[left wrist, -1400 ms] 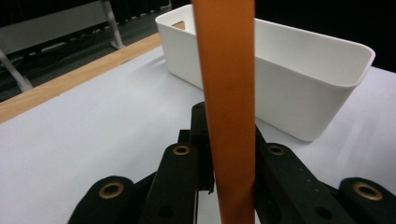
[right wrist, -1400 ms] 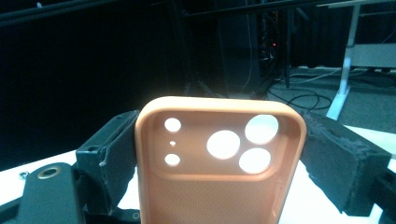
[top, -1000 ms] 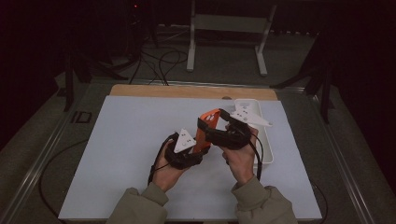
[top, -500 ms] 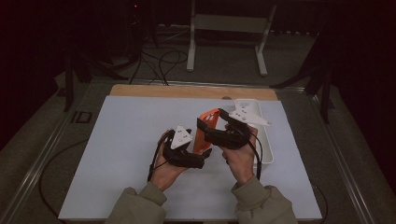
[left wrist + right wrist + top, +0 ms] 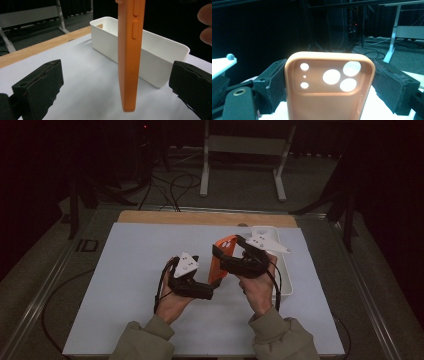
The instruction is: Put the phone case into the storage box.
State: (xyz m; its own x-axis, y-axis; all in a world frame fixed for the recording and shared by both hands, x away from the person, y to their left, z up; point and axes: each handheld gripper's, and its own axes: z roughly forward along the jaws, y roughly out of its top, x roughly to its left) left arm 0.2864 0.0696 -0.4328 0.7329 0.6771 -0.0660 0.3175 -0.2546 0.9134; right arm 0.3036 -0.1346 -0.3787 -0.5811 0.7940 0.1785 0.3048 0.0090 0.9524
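Right tongs (image 5: 329,82) clamp orange case (image 5: 329,95); left tongs (image 5: 117,90) astride, apart.

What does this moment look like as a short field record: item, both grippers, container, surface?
item: orange phone case, held upright
right gripper: shut on the case's two sides
left gripper: open, jaws have just been opening; case edge hangs between them, untouched
container: white bin, behind the case
surface: white table mat
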